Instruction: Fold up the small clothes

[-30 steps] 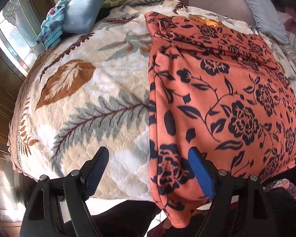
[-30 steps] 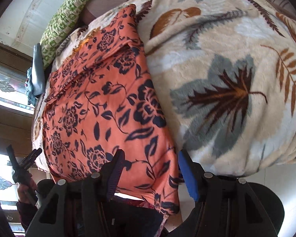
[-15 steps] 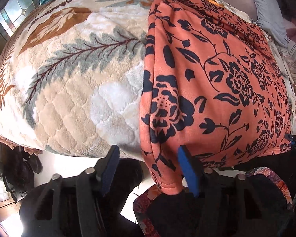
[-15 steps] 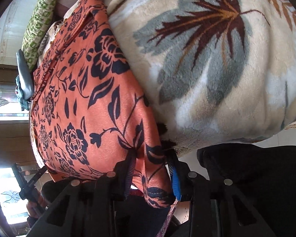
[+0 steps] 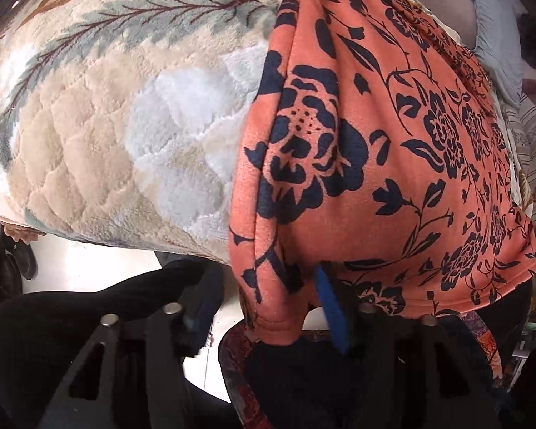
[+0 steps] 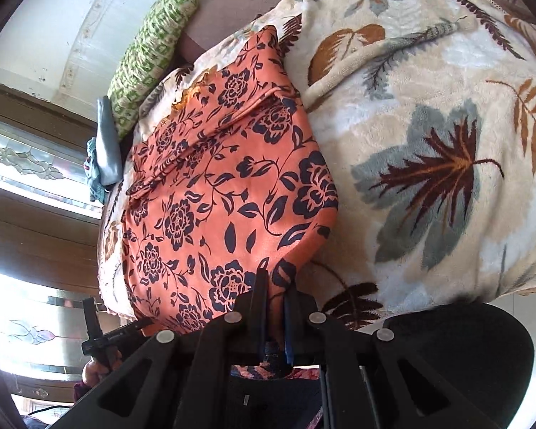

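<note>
An orange garment with dark blue flowers (image 5: 393, 150) lies on a leaf-patterned fleece blanket (image 5: 107, 125), and its near edge hangs over the bed's side. My left gripper (image 5: 264, 307) points steeply down at the garment's near left corner. The hem hangs between the jaws, which are closing. The blue pad (image 5: 330, 307) touches the cloth, while the other finger (image 5: 200, 304) stands apart from it. My right gripper (image 6: 275, 311) is shut on the near right corner of the garment (image 6: 214, 196), with cloth pinched between its pads. The right wrist view also shows the left gripper (image 6: 100, 336) low at the left.
At the bed's far end lie a green patterned pillow (image 6: 150, 46) and a blue-grey folded cloth (image 6: 107, 143). A grey pillow (image 5: 496, 18) lies to the right. The blanket (image 6: 428, 143) covers the bed. White floor (image 5: 89, 268) and the person's dark-clad legs are below the edge.
The left gripper sank toward the hanging left corner and its jaws narrowed around it. The right gripper closed on the right corner and rose a little with it.
</note>
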